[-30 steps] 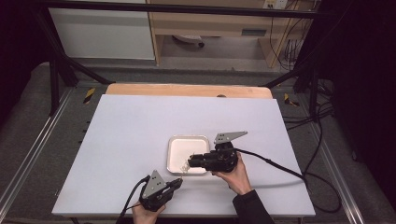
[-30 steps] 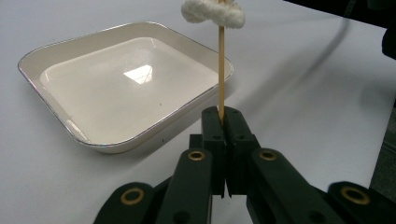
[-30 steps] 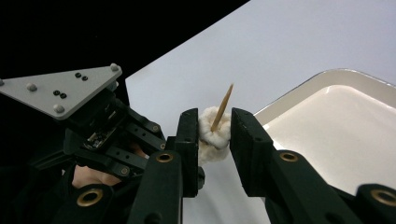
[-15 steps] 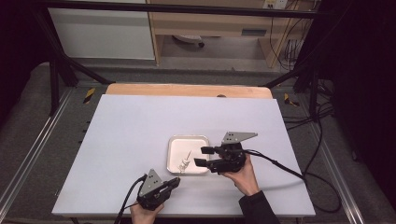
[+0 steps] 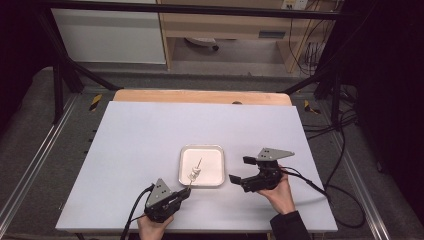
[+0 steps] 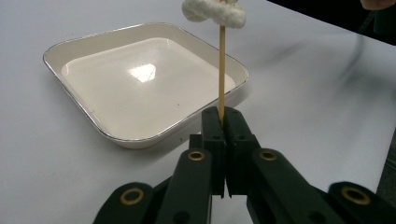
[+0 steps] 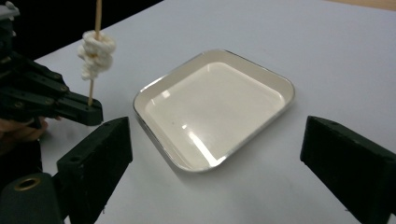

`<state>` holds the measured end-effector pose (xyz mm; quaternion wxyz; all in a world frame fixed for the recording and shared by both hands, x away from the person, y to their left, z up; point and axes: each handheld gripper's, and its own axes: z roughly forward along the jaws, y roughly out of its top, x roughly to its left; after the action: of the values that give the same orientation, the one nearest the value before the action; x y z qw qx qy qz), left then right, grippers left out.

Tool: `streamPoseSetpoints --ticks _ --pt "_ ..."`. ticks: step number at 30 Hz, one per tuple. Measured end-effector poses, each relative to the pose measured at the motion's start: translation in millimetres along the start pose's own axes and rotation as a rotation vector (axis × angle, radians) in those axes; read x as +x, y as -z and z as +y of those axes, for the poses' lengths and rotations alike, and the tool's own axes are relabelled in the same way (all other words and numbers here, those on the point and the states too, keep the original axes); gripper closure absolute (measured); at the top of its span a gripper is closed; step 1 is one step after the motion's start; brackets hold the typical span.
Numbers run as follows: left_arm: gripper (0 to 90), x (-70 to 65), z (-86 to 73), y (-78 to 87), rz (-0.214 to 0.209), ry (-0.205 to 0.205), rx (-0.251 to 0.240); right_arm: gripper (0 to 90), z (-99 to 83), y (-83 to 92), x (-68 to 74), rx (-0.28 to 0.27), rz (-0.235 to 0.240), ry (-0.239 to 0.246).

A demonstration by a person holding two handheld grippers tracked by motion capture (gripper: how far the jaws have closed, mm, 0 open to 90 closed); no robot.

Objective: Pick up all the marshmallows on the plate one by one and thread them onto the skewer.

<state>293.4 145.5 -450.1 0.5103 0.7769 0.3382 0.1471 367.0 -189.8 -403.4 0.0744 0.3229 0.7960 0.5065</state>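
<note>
A thin wooden skewer (image 6: 221, 70) stands upright, threaded with white puffy pieces (image 6: 215, 11) near its top. My left gripper (image 6: 223, 116) is shut on the skewer's lower end, at the front left corner of a shallow white square tray (image 5: 210, 165). In the high view the skewer (image 5: 195, 172) leans over the tray's front left part, above my left gripper (image 5: 186, 191). My right gripper (image 5: 239, 169) stands open just right of the tray with nothing between its jaws. From the right gripper view the tray (image 7: 140, 100) has nothing in it, and the white pieces (image 7: 95, 53) sit on the skewer at far left.
The white table top (image 5: 150, 135) stretches wide behind and to the left of the tray. A wooden strip (image 5: 200, 96) runs along its far edge. Cables (image 5: 310, 182) trail from both grippers toward the front.
My right gripper has drawn back from over the tray to its right side and opened. The left gripper keeps hold of the skewer and has barely shifted.
</note>
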Motion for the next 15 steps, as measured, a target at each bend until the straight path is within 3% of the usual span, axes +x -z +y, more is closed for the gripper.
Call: streamPoseSetpoints --ticks 6,15 --pt "88.3 1.8 6.1 2.3 0.002 -0.006 0.0 4.8 -15.8 9.2 -12.1 0.033 -0.027 -0.045" --pt "88.2 8.6 16.4 2.4 0.003 -0.013 0.027 0.8 -39.8 20.0 -24.5 0.103 -0.078 -0.054"
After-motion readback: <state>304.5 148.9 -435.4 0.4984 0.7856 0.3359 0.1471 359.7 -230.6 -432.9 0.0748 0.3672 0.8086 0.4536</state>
